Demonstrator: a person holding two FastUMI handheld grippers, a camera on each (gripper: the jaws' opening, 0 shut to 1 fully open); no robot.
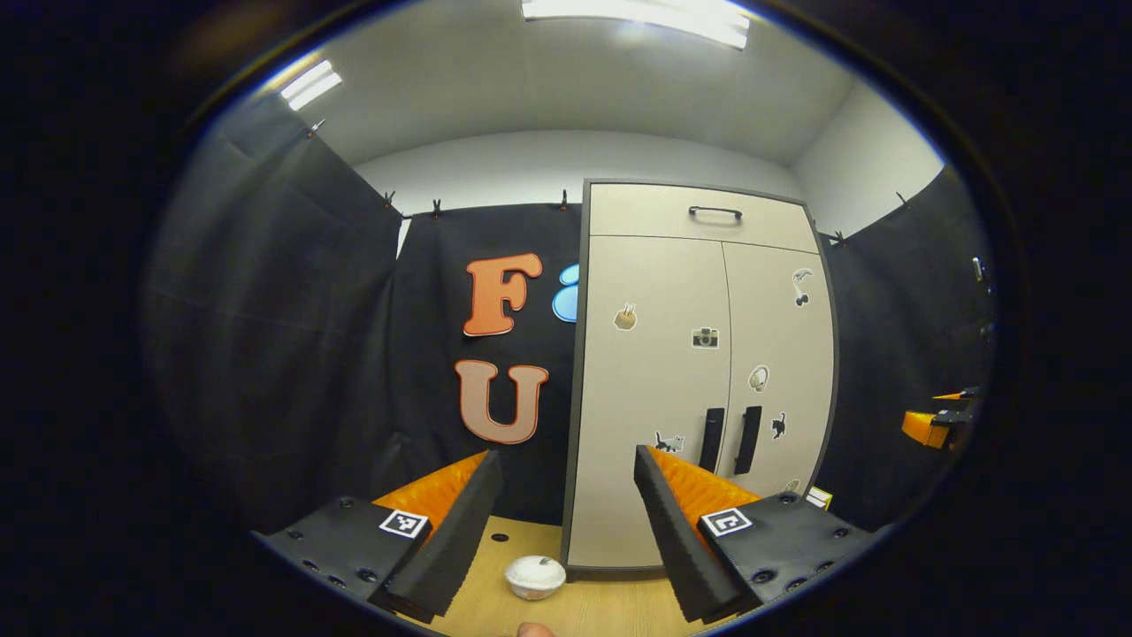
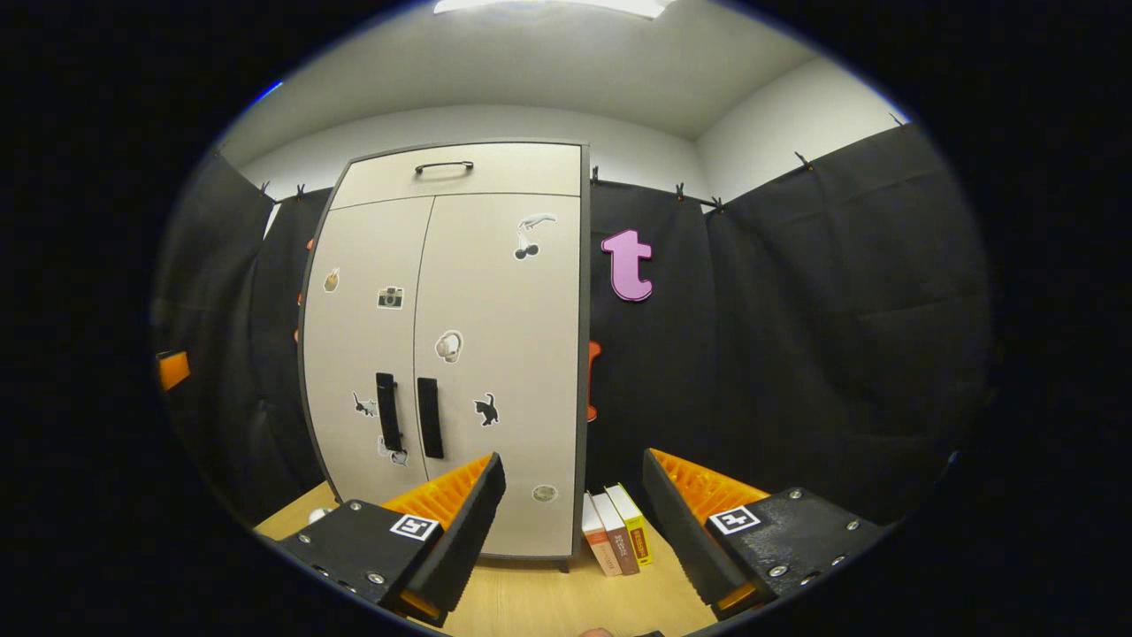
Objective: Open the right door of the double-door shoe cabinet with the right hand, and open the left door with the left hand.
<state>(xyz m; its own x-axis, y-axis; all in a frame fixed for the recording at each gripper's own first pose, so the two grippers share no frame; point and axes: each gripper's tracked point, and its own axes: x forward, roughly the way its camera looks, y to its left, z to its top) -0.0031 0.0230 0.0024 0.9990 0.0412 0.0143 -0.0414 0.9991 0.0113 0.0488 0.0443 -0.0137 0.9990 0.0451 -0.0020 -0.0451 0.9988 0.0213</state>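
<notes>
Status: nothing done yet. Both doors of the shoe cabinet (image 1: 699, 372) are sitting flush and closed, and so is the top compartment with its bar handle (image 1: 715, 211).

Left gripper (image 1: 566, 513): fingers are standing wide apart, holding nothing, well back from the cabinet. In the left gripper view the cabinet is standing on the tabletop (image 1: 584, 610), ahead and off to that view's right. The left door (image 1: 650, 398) and its vertical handle (image 1: 711, 439) are sitting just beside the centre seam, untouched.

Right gripper (image 2: 573, 509): fingers are also spread apart, empty, and not touching anything. In the right gripper view the cabinet is sitting ahead and to that view's left. The right door (image 2: 504, 354) and its handle (image 2: 428, 417) are sitting next to the seam, and the left finger is overlapping the door's lower part in the picture only.

Other stuff: a small white bowl (image 1: 535, 576) is lying on the tabletop near the cabinet's front left corner, and a few books (image 2: 616, 529) are leaning by its right side.

Remaining: the whole job. The right gripper needs to reach its handle, clamp and swing the right door out; the left gripper then does the same on its side. The handles are sitting close together, so I'm expecting tight clearance between the two grippers.
</notes>
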